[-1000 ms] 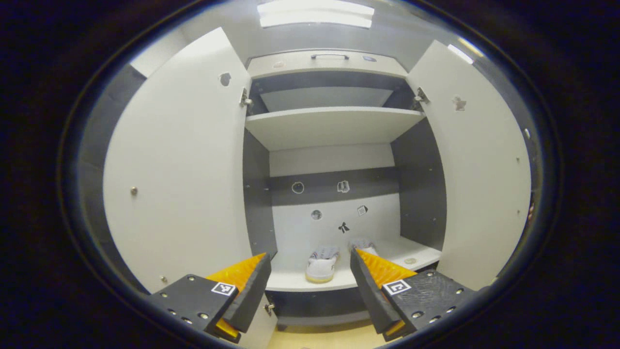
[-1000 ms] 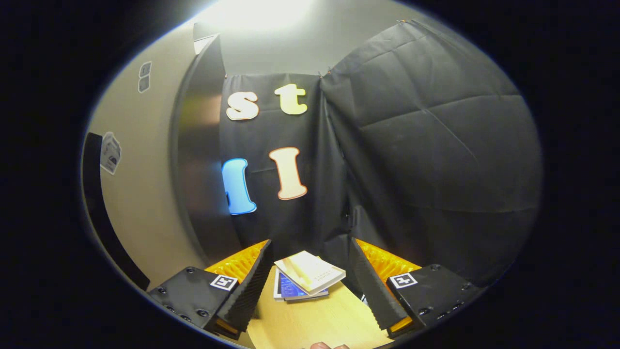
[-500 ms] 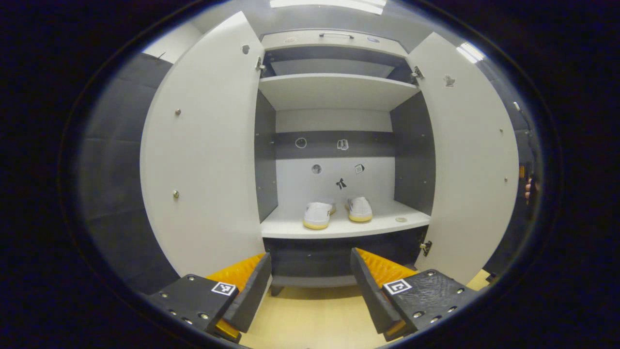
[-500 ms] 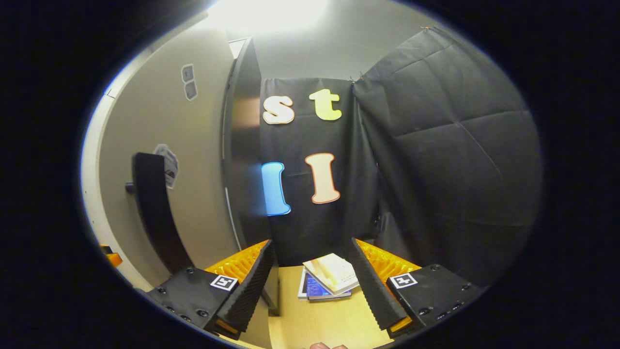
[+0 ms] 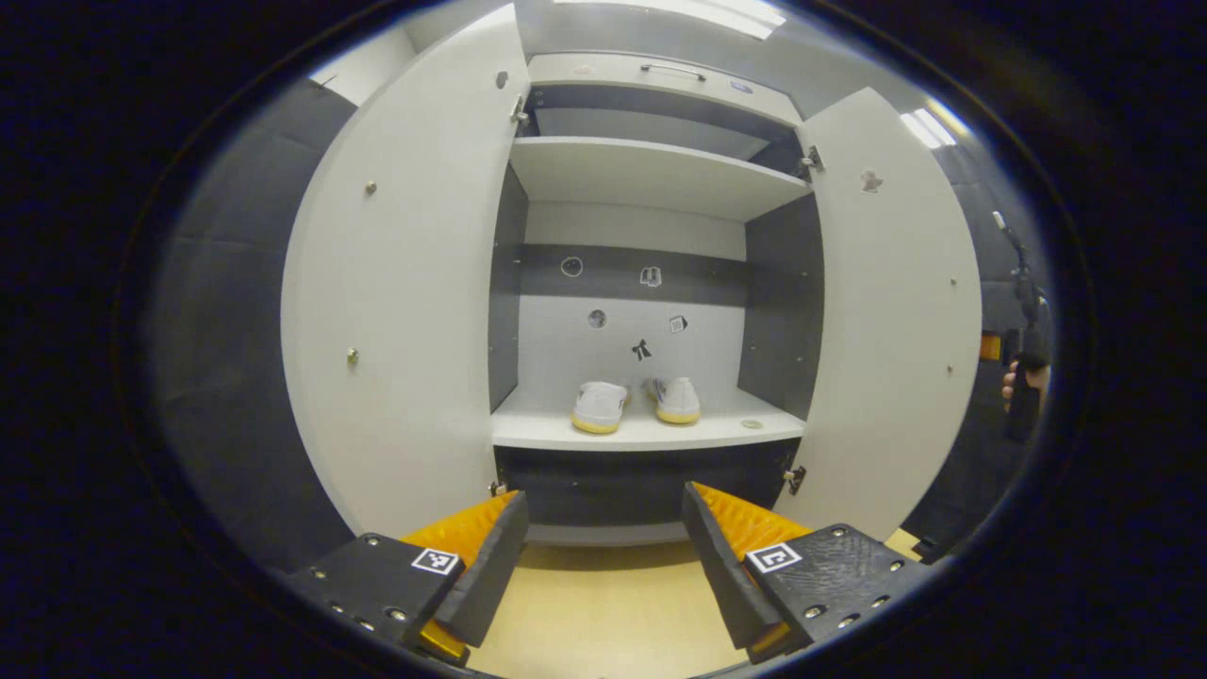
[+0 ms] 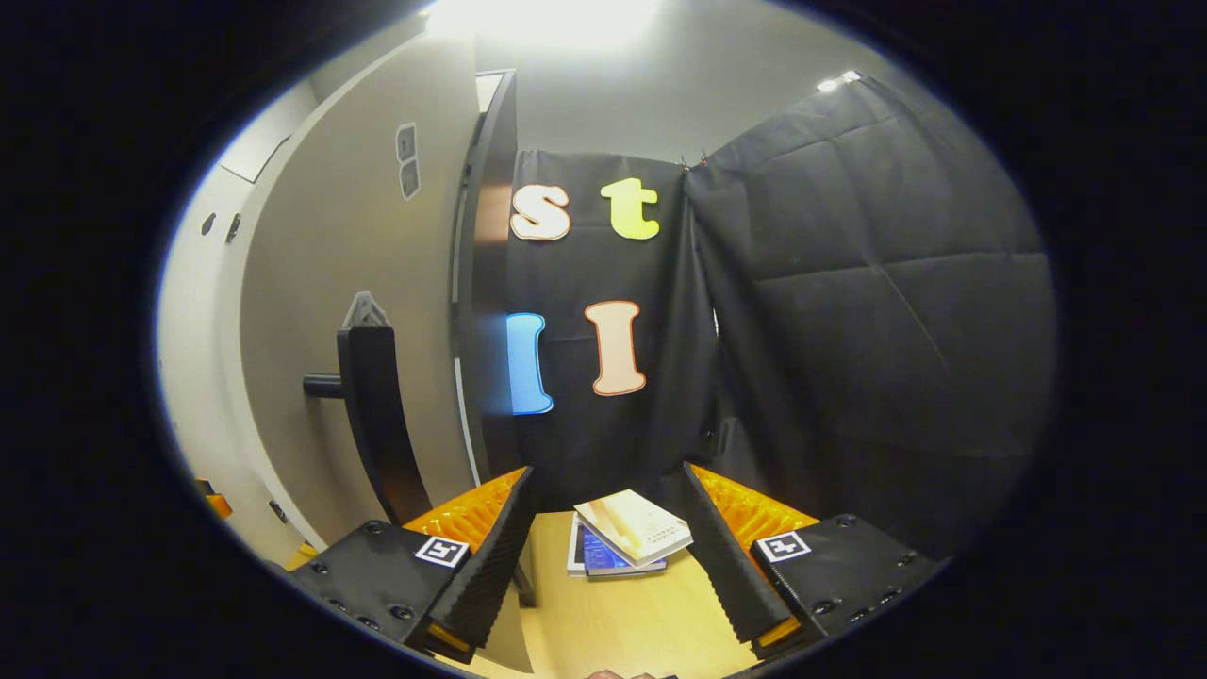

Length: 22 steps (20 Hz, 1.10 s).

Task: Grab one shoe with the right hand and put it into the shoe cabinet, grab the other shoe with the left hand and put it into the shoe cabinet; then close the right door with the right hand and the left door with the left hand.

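In the left gripper view, my left gripper was released, holding nothing, facing the tall white-and-grey shoe cabinet. Both white doors, left and right, stood open. The two white, yellow-soled shoes sat side by side on the lower shelf.

In the right gripper view, my right gripper was also released and empty, beside the right door's black bar handle, above stacked books on the wooden floor.

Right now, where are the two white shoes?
In the left gripper view, the two white shoes sit side by side on the lower shelf inside the shoe cabinet, between the open left door and right door.
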{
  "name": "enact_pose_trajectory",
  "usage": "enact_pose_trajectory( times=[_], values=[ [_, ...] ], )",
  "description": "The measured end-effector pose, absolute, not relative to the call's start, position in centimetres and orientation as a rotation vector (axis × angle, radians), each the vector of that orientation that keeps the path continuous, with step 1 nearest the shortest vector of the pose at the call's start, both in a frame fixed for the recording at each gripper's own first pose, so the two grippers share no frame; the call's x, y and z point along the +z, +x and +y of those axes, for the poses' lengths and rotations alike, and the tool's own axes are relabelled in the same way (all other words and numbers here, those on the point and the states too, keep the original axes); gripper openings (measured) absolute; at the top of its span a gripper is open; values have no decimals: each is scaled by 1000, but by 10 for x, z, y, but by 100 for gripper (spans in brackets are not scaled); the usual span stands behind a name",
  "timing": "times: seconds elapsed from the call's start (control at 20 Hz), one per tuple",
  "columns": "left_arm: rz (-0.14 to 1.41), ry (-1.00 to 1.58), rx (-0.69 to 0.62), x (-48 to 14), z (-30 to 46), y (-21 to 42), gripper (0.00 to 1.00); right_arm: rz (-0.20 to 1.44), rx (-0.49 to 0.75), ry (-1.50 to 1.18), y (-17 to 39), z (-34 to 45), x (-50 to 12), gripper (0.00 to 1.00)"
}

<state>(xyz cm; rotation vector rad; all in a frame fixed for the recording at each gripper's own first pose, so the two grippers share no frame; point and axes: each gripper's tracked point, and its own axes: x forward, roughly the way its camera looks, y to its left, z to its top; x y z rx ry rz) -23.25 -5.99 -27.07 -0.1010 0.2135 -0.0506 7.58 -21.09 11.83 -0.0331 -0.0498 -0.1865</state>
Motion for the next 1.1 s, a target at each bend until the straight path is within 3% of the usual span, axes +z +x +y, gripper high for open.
enact_pose_trajectory(
  times=[0.3, 0.35, 0.5, 0.55, 0.6, 0.75, 0.8, 0.85, 0.9, 0.95, 1.1],
  values=[
    [236, -144, -91, -283, -51, -260, 94, -41, -147, -23, 73, -158, 119, 95],
    [237, -144, -96, -283, -49, -263, 94, -43, -134, -24, 74, -147, 118, 88],
    [228, -138, -101, -283, -41, -272, 94, -45, -92, -13, 81, -112, 116, 89],
    [225, -136, -98, -283, -36, -276, 94, -47, -85, -13, 83, -103, 115, 95],
    [221, -132, -90, -283, -31, -281, 94, -49, -75, -16, 87, -95, 115, 89],
    [213, -134, -53, -284, -14, -294, 94, -45, -39, -5, 100, -65, 115, 89],
    [211, -137, -34, -284, -6, -300, 94, -48, -29, 3, 103, -56, 116, 95],
    [207, -140, -12, -283, 2, -305, 94, -46, -17, 6, 106, -47, 116, 95],
    [204, -144, 14, -282, 9, -309, 94, -39, -9, 3, 108, -40, 115, 90],
    [200, -149, 42, -283, 18, -315, 94, -36, -1, -4, 110, -35, 115, 96],
    [188, -135, 131, -283, 59, -334, 94, -30, 3, -29, 106, -29, 112, 97]
  ],
)
